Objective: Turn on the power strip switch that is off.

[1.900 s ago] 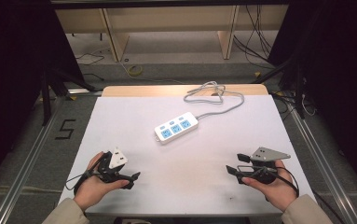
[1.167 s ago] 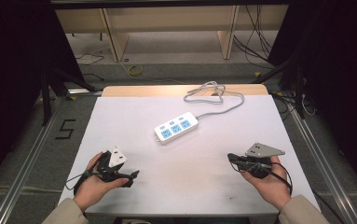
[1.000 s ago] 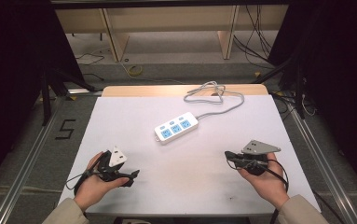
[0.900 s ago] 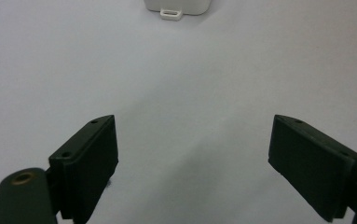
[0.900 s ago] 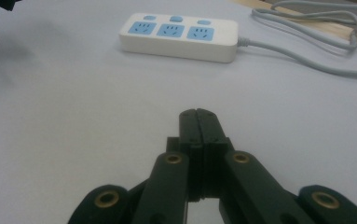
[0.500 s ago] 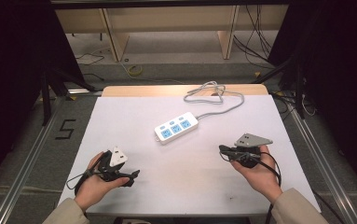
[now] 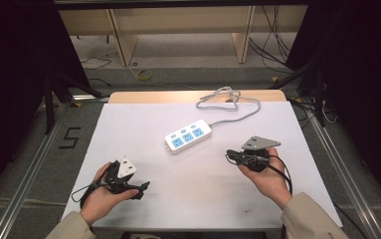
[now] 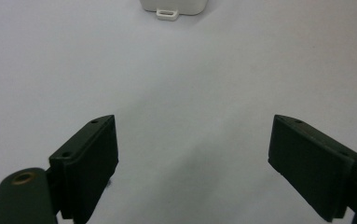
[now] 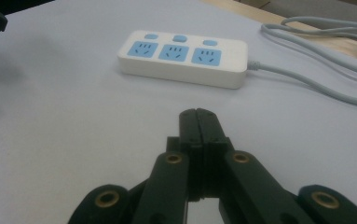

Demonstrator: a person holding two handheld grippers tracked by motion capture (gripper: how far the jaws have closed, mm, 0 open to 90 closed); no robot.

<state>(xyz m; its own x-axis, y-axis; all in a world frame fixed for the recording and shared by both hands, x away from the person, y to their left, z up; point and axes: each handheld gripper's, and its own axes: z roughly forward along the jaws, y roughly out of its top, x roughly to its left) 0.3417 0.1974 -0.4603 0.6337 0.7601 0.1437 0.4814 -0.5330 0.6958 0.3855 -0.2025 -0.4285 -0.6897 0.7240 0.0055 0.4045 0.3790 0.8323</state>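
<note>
One thing has moved on the white table [image 7: 128, 124]: your right gripper [image 7: 234, 158] has come in from the near right edge toward the power strip [image 7: 188, 136], which lies at mid-table with its cord [image 7: 228, 99] trailing to the far side. Its jaws are pressed together on nothing, so you look set to push or press, not grasp. Your left gripper [image 7: 142, 189] stays near left, jaws wide apart and empty.

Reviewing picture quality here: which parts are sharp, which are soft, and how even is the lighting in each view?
High view: table evenly lit, surroundings dark. Left gripper view: open jaws sharp, power strip cut off at the top edge, soft shadow between the jaws. Right gripper view: strip sharp, shut jaws' near joints blurred.
</note>
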